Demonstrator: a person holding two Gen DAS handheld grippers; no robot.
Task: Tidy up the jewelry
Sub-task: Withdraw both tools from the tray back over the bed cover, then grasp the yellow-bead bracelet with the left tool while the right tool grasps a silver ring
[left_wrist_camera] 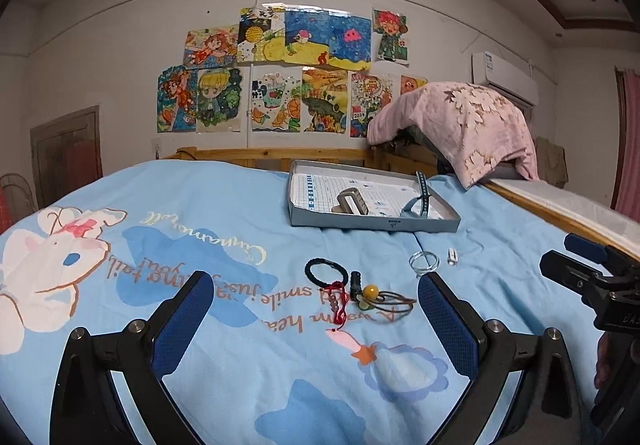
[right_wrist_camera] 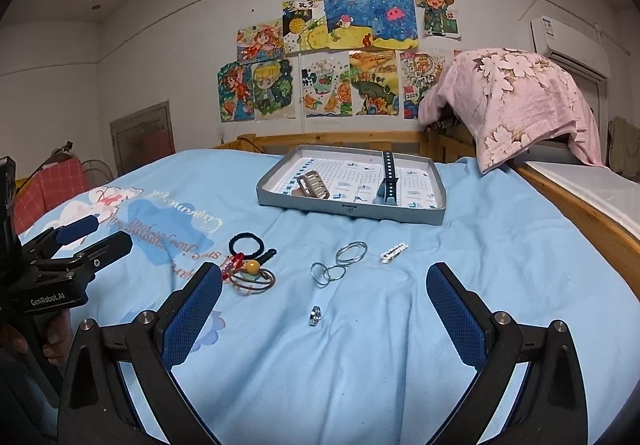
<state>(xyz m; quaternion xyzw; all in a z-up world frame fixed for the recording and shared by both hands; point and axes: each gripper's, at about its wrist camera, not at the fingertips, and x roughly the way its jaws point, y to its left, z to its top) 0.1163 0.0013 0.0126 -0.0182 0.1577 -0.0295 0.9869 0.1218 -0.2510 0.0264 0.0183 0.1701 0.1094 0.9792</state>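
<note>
Loose jewelry lies on the blue bedsheet: a black hair tie [left_wrist_camera: 324, 271] [right_wrist_camera: 248, 243], a red beaded string [left_wrist_camera: 340, 301] [right_wrist_camera: 234, 263], a yellow-bead hair tie [left_wrist_camera: 370, 291] [right_wrist_camera: 252, 266], silver bangles [left_wrist_camera: 424, 261] [right_wrist_camera: 351, 251], a white clip [left_wrist_camera: 452, 256] [right_wrist_camera: 394, 253] and a small silver ring [right_wrist_camera: 316, 315]. Farther back, a grey tray [left_wrist_camera: 372, 221] [right_wrist_camera: 348, 210] holds a tan claw clip [left_wrist_camera: 352, 201] [right_wrist_camera: 312, 185] and a blue strap [left_wrist_camera: 420, 197] [right_wrist_camera: 388, 181]. My left gripper [left_wrist_camera: 315, 279] [right_wrist_camera: 92, 241] hovers open before the hair ties. My right gripper [right_wrist_camera: 324, 269] [left_wrist_camera: 592, 265] is open, empty, just short of the bangles.
A wooden bed rail [right_wrist_camera: 580, 205] runs along the right side and the far end of the bed. A pink floral blanket [left_wrist_camera: 460, 121] [right_wrist_camera: 512, 101] hangs over the rail's far right corner. Drawings [left_wrist_camera: 280, 73] cover the wall behind.
</note>
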